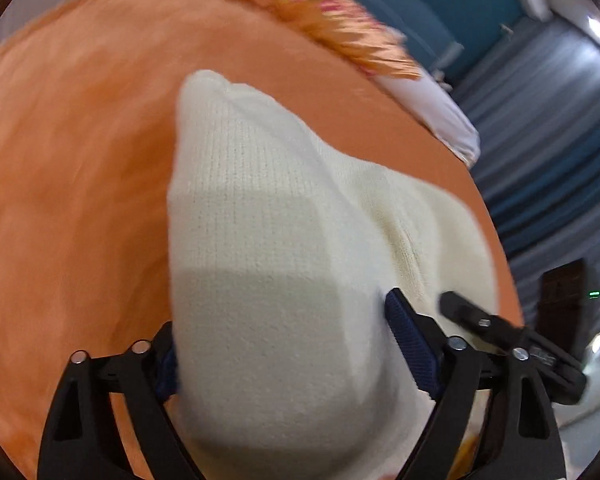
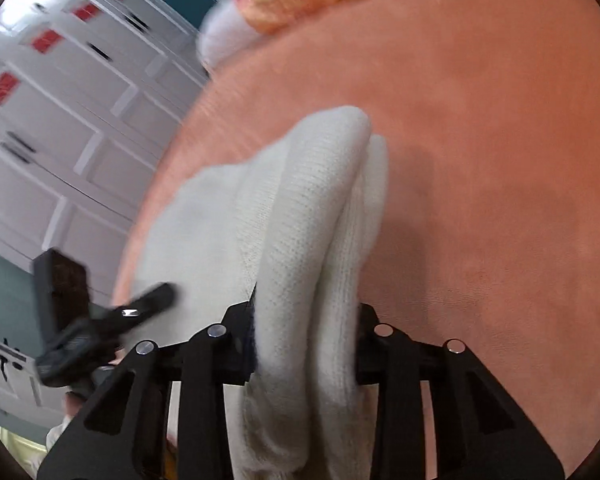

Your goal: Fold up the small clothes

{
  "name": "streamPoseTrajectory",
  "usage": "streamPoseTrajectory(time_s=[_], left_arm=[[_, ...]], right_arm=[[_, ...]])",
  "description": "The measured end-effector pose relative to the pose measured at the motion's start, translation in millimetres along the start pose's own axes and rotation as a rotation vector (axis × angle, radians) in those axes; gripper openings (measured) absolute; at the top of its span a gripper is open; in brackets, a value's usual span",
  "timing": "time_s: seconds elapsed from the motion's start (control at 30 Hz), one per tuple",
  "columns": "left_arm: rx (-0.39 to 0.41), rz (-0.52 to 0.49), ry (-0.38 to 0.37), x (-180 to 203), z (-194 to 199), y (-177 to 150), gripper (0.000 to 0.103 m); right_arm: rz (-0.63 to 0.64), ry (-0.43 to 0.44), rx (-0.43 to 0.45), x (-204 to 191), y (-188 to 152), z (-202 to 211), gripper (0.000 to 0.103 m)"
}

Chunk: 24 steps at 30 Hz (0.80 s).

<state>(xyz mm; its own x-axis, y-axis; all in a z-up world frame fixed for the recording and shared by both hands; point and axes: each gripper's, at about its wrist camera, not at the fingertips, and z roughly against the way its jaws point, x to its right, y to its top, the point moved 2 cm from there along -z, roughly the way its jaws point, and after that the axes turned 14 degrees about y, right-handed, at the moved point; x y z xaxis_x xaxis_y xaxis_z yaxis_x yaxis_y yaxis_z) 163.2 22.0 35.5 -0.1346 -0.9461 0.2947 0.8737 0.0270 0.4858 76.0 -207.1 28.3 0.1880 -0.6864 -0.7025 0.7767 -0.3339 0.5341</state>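
Cream knit garment [image 1: 268, 240] sprawls on the orange bedcover [image 1: 68, 168], soft ribbed weave, bunched into 2 thick rolled folds on the right-wrist view! Left gripper [image 1: 284, 344] has its 2 fingers set wide around the cloth, blue ribbed pads [image 1: 412, 344] at the fabric edges — clamped or loose, can't tell. Right gripper [image 2: 306, 340] squeezes tight on the doubled folds. Fringed orange pillow [image 1: 320, 20] beyond.

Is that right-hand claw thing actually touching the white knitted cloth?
Touching. The right wrist view shows the right gripper with its jaws pressed against both sides of the bunched white knit garment.
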Motion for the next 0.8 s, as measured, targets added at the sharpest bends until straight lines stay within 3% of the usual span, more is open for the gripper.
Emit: streamPoseTrajectory(time_s=[0.07, 0.1, 0.17, 0.23, 0.33, 0.4, 0.5, 0.6, 0.67, 0.8], left_arm=[[0.026, -0.063, 0.002, 12, -7, 2, 0.073], [0.029, -0.101, 0.042, 19, -16, 2, 0.074], [0.004, -0.121, 0.131, 23, -32, 2, 0.079], [0.022, -0.085, 0.16, 25, -22, 2, 0.079], [0.125, -0.125, 0.272, 30, 14, -9, 0.077], [0.16, -0.156, 0.321, 34, 33, -21, 0.077], [0.152, -0.175, 0.39, 33, 51, -48, 0.077], [0.146, -0.161, 0.425, 29, 58, -66, 0.077], [0.133, -0.145, 0.435, 27, 55, -73, 0.077], [0.068, -0.144, 0.456, 26, 42, -84, 0.077]], right_arm=[[0.031, -0.095, 0.024, 4, -5, 6, 0.033], [0.008, -0.131, 0.012, 16, -9, 2, 0.033], [-0.091, -0.182, -0.037, 49, -12, -10, 0.046], [-0.168, -0.135, 0.003, 59, -9, -1, 0.047], [-0.027, -0.295, 0.029, 25, -2, 27, 0.047], [0.067, -0.334, 0.04, 5, -7, 43, 0.045], [0.124, -0.285, 0.003, -17, -32, 64, 0.042], [0.139, -0.28, -0.076, -21, -57, 52, 0.042], [0.124, -0.282, -0.093, -11, -52, 42, 0.043], [-0.019, -0.16, -0.081, 11, -16, 27, 0.044]])
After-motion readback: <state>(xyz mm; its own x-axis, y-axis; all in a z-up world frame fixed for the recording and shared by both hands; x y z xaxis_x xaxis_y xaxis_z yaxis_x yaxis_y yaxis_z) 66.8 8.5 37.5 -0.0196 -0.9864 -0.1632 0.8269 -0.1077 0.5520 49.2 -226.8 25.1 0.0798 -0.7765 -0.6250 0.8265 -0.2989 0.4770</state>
